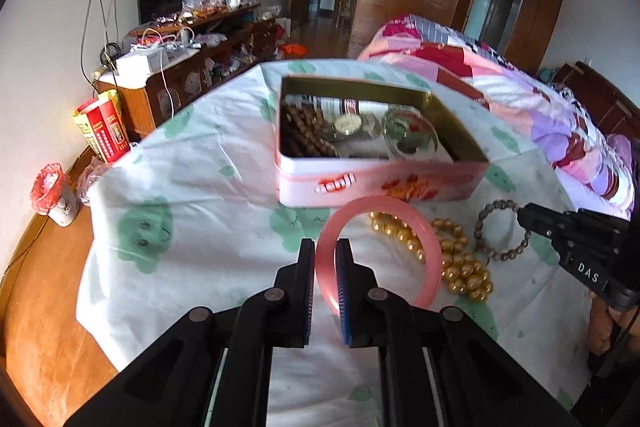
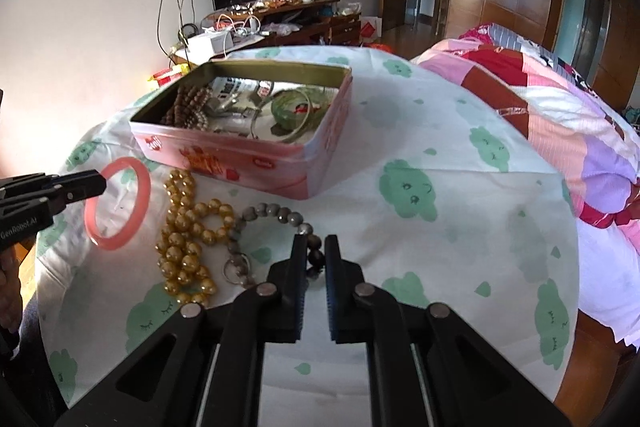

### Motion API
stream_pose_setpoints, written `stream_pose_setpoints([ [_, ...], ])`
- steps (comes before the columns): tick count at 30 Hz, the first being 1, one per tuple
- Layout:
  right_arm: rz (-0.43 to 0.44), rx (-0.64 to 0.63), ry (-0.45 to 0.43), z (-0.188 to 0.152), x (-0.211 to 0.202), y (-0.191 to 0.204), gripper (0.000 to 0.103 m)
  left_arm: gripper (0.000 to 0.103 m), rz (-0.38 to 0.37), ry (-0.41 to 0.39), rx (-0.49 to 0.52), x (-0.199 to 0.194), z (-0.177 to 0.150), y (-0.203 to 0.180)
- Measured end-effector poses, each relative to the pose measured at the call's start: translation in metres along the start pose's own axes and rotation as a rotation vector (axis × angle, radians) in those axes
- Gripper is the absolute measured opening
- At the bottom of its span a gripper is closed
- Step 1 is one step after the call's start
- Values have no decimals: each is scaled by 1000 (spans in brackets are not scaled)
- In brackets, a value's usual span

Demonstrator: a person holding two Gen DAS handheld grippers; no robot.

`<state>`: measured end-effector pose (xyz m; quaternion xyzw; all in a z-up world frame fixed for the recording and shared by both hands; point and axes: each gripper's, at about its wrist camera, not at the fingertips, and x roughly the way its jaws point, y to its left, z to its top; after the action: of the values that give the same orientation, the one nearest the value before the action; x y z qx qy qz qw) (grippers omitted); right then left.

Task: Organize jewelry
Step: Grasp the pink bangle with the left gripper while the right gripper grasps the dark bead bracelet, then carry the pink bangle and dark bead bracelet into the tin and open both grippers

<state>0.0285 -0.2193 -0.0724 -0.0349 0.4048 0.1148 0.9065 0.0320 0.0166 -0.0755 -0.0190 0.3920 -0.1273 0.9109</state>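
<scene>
Between the pads of the left gripper [image 1: 325, 247] we find the pink bangle [image 1: 380, 251], clamped at its near-left rim. The ring stands tilted up off the sheet in the right wrist view, just in front of the tin. That gripper slants downward toward the bed, entering the right wrist view from the left edge.

Under the right gripper [image 2: 313, 247] we note the grey bead bracelet [image 2: 276, 223], with its dark beads pinched between the closed pads. The rest of the loop lies on the sheet, curving away to the left. This gripper also slants downward. Part of a hand [image 1: 608, 327] shows behind it at the right edge of the left wrist view.

Beside the grey beads, on their left, lies the gold bead strand [image 2: 188, 243], heaped in loose coils and touching them. It sits between the bangle and the grey bracelet.

Beyond these stands the pink tin [image 2: 256, 163], lid off. It holds brown wooden beads [image 1: 304, 131] on the left, a wristwatch [image 1: 352, 127] in the middle and a green bangle [image 2: 296, 111] on the right.

All of this rests on the white sheet with green cloud figures [image 2: 404, 187]. A patchwork quilt [image 2: 540, 99] lies to the right, and a cluttered wooden cabinet [image 2: 280, 23] stands against the far wall.
</scene>
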Motion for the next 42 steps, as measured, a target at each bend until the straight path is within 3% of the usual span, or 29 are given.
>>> stream_pose_setpoints([
  [10,13,-31,-76,12,-21,8,10,9,32,-67,12,-16,9,-2],
  [42,9,-61,-114,27,-26,14,10,9,52,-84,27,-12,26,-3],
])
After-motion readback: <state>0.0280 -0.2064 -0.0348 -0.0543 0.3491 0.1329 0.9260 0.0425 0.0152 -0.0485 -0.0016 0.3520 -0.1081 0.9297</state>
